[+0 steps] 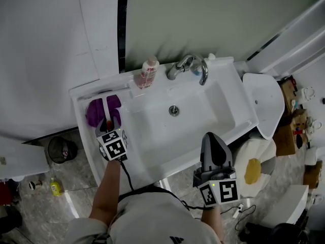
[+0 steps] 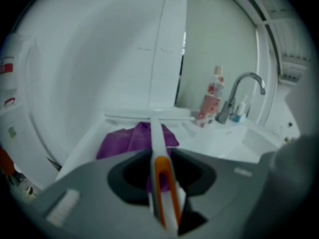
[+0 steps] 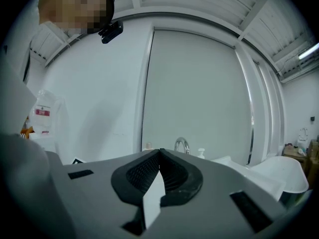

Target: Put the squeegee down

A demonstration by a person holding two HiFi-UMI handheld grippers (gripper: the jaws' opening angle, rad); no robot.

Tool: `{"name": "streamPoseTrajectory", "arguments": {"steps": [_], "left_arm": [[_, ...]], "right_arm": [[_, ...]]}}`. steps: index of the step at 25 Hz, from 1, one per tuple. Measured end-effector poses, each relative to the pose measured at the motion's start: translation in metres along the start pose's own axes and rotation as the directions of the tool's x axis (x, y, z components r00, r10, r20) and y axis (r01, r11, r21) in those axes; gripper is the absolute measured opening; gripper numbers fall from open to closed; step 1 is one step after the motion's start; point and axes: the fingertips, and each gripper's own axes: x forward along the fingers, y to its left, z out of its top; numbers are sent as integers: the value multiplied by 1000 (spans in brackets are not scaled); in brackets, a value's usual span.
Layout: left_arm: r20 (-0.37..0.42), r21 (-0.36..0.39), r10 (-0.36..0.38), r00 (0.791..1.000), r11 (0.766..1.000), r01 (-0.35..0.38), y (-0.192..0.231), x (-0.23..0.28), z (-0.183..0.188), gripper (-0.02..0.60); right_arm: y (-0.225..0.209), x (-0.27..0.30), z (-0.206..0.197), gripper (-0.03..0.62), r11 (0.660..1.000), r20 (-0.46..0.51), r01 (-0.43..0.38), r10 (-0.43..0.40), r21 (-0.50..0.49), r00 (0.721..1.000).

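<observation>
White sink (image 1: 152,151): basin shows only its drain (image 1: 173,110); purple cloth (image 1: 95,112) lies on the L ledge. Floor bin (image 1: 62,149) beside the sink, contents too dark to tell. Squeegee (image 1: 108,107) sits over the cloth, handle clamped in L gripper (image 1: 108,126). Can't tell whether it touches the cloth; handle's rear end is hidden in the jaws. Long axis runs away from the person twd the wall, blade (image 2: 149,114) crosswise at far end. R gripper (image 1: 213,139): jaws together, empty, over sink's front edge.
</observation>
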Motion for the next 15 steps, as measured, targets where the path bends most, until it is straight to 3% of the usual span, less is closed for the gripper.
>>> {"name": "streamPoseTrajectory", "arguments": {"steps": [15], "left_arm": [[-65,44,27,998,999,-24,-2,13,-14,137]], "right_arm": [[3,0,-3,2,1000,-18,22,-22,12,1000]]}}
